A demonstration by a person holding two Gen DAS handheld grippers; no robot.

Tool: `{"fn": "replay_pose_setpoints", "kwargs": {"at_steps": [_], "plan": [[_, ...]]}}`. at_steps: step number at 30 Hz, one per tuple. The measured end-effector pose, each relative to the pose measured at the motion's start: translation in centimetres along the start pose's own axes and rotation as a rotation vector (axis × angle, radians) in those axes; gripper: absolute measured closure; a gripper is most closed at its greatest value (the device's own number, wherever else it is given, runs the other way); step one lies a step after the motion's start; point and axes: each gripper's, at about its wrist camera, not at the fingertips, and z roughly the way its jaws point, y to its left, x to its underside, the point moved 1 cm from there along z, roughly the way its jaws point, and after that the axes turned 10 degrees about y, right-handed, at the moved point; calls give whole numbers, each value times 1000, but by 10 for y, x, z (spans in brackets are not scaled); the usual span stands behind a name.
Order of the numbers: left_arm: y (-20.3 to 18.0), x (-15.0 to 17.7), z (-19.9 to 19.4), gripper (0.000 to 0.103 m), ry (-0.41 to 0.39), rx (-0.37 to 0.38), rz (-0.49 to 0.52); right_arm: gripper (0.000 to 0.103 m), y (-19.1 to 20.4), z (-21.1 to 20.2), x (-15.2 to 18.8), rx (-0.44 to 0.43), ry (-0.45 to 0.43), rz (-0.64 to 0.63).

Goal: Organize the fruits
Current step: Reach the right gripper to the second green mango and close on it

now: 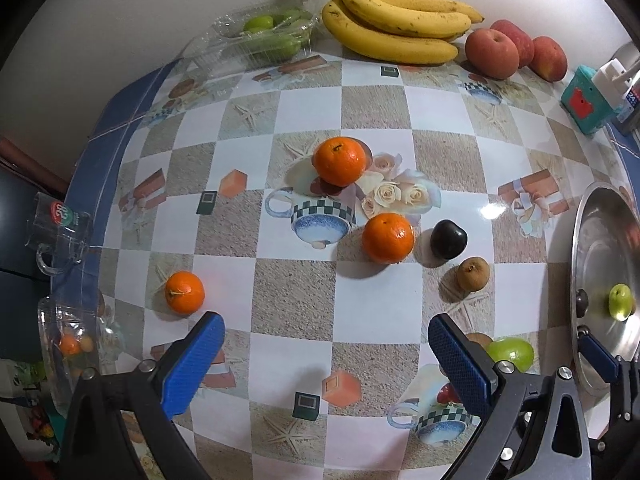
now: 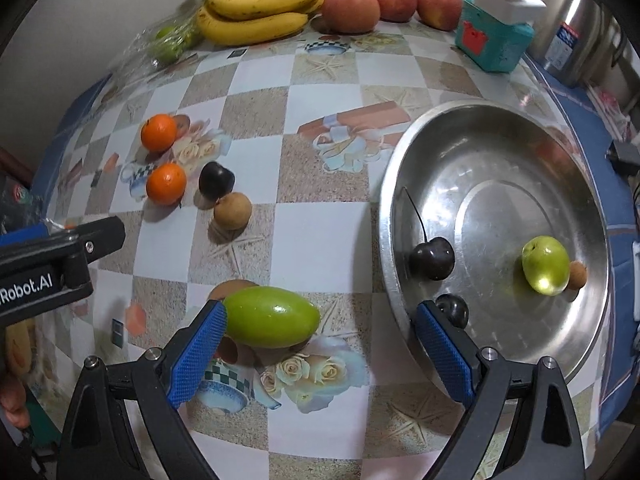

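Three oranges lie on the patterned table: a far one [image 1: 339,161], a middle one [image 1: 388,237] and a small one [image 1: 184,292] near my open left gripper [image 1: 324,344]. A dark plum [image 1: 449,239] and a brown fruit [image 1: 473,275] lie right of the middle orange. My right gripper [image 2: 320,334] is open, with a green oval fruit [image 2: 271,317] on the table against its left finger. The steel plate [image 2: 472,120] to its right holds a stemmed cherry [image 2: 432,258], a second dark fruit [image 2: 453,310], a green fruit [image 2: 546,265] and a small brown fruit [image 2: 578,275].
Bananas [image 1: 394,26], three apples [image 1: 514,52] and a clear box of green fruit [image 1: 268,36] line the back wall. A teal and white box [image 2: 494,28] and a steel flask [image 2: 576,36] stand back right. Glass cups [image 1: 60,232] sit at the left table edge.
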Motion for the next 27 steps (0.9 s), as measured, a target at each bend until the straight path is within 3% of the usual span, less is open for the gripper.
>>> {"fn": "replay_pose_setpoints", "kwargs": {"at_steps": [12,22,25,27], "plan": [[2,1,2,0,5,3,-6,8,20,-7,0,-36,-46,-80],[-11,1,15,0,47,17,16,9,31,0,6,-29,-32,-116],[-17,1,24,0,75,14,32,20,35,8,8,-19,-9,-126],[-20,1,27,0,82,15,35,20,36,12,8,-10,1,-131]]}}
